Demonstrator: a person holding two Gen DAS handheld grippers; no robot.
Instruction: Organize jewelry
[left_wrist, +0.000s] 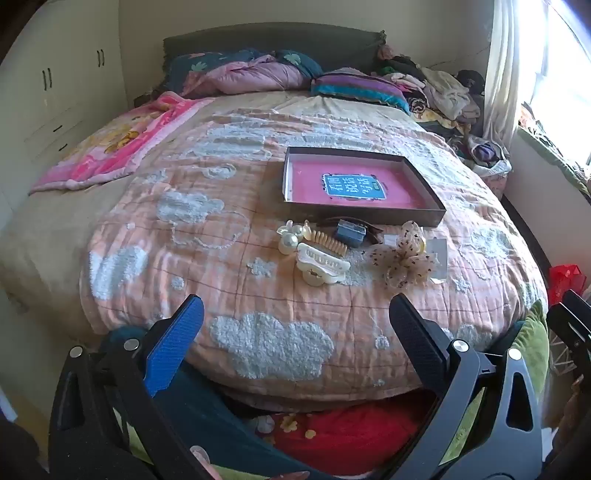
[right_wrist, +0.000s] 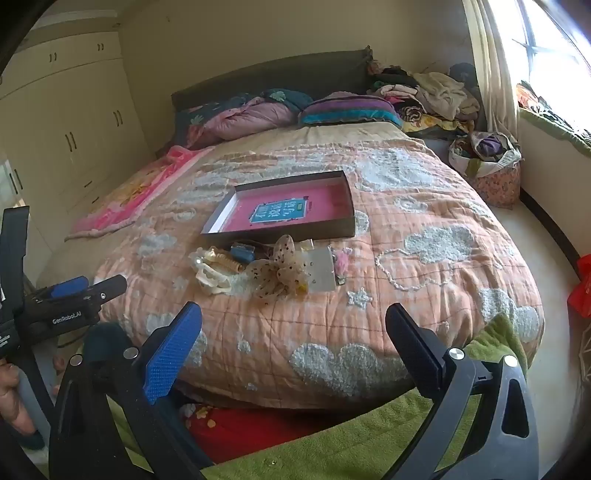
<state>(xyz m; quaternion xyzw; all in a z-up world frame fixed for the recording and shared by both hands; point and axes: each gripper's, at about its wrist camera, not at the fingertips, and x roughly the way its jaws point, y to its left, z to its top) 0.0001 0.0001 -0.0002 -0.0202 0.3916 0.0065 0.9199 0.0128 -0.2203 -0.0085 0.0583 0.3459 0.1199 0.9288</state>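
Jewelry and hair pieces (left_wrist: 325, 254) lie heaped on the peach cloud-patterned quilt (left_wrist: 258, 295), past both grippers. Left gripper (left_wrist: 295, 314) and right gripper (right_wrist: 293, 321) hover at the bed's foot, fingers spread wide, holding nothing. Just beyond the heap sits a shallow pink-lined box (left_wrist: 354, 184). Farther back: pillows (left_wrist: 251, 74), dark headboard (left_wrist: 273, 35), cream wardrobes (left_wrist: 62, 96), a curtained window (left_wrist: 554, 74).

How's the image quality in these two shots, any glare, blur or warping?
Left wrist view: the window is blown out white, the bed bulges from fisheye, and the clips are sharp. Right wrist view: same glare at the window, dark corners, and the box is clear.
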